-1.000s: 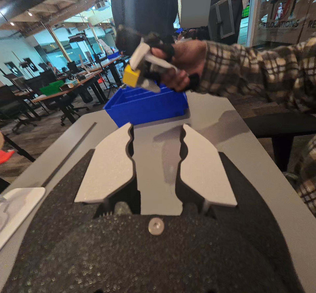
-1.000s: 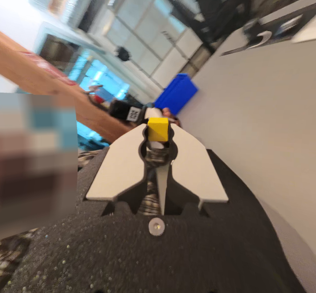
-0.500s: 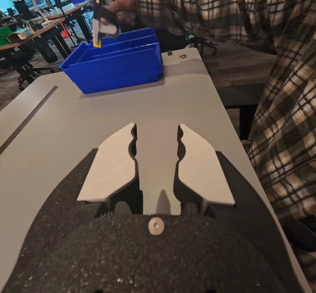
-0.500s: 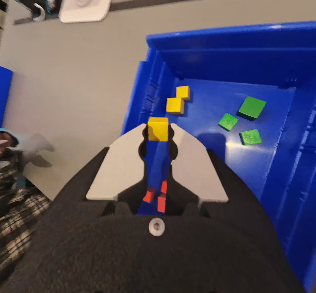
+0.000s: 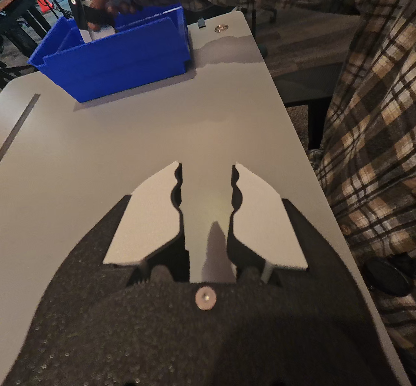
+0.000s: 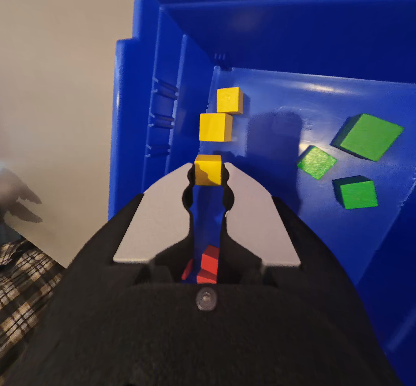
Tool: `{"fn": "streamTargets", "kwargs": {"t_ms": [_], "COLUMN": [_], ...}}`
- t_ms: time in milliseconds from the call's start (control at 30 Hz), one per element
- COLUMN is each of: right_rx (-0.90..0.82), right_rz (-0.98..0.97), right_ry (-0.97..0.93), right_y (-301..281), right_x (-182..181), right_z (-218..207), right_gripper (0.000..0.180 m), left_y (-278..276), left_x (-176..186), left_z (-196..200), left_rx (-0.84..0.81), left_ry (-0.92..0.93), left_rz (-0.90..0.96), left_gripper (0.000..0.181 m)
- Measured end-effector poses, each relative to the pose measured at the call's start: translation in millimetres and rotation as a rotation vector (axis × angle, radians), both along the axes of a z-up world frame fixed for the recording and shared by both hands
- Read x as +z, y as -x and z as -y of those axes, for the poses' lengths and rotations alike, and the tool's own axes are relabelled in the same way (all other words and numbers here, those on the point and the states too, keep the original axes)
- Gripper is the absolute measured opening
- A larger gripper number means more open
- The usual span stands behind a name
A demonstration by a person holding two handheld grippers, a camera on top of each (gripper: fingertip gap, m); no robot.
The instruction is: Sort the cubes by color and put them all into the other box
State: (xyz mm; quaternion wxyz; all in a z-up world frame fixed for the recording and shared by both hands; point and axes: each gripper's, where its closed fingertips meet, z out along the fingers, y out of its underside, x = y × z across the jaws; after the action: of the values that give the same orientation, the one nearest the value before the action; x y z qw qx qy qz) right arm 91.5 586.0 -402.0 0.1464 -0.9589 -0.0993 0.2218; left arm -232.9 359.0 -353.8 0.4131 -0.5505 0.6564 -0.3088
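Broadly, the grey counter [image 5: 139,132] carries the blue box [image 6: 337,37], seen at upper left in the left wrist view. Inside it lie three green cubes [image 6: 369,136] at the right of the frame, two yellow cubes [image 6: 215,127] centre-left by the wall, and red cubes [image 6: 209,260] low in the frame. The right gripper [image 6: 208,170] has its jaws clamped on a yellow cube [image 6: 207,169] just short of that pair. Best to lower it beside them, clear of the wall, then release. The left gripper [image 5: 206,172] hangs over bare counter, jaws apart and empty.
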Motion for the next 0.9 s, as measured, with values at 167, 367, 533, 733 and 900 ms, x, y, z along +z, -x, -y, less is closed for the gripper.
{"fn": "streamTargets", "kwargs": {"t_ms": [167,367,533,733,900], "right_rx": [0.021,-0.006,-0.094,-0.274,-0.34], "right_rz": [-0.043,-0.081,0.174,0.398,0.242], "right_ry": [0.076,0.011,-0.12,-0.023,0.202], "right_y": [14,8,-59,-154,-164], "right_x": [-21,13,79,102,48], "right_z": [5,3,6,30,50], "right_gripper": [0.022,0.043,0.075,0.075,0.069], "left_y": [3,17,28,32,38], "left_x": [-3,2,1,7,12], "left_z": [3,4,5,14,23], "left_rx": [0.002,0.029,0.056,0.055,0.056], "left_ry": [0.019,0.009,0.025,0.027,0.027], "left_rz": [0.013,0.037,0.068,0.116,0.135], "left_gripper": [0.041,0.041,0.041,0.041,0.042]}}
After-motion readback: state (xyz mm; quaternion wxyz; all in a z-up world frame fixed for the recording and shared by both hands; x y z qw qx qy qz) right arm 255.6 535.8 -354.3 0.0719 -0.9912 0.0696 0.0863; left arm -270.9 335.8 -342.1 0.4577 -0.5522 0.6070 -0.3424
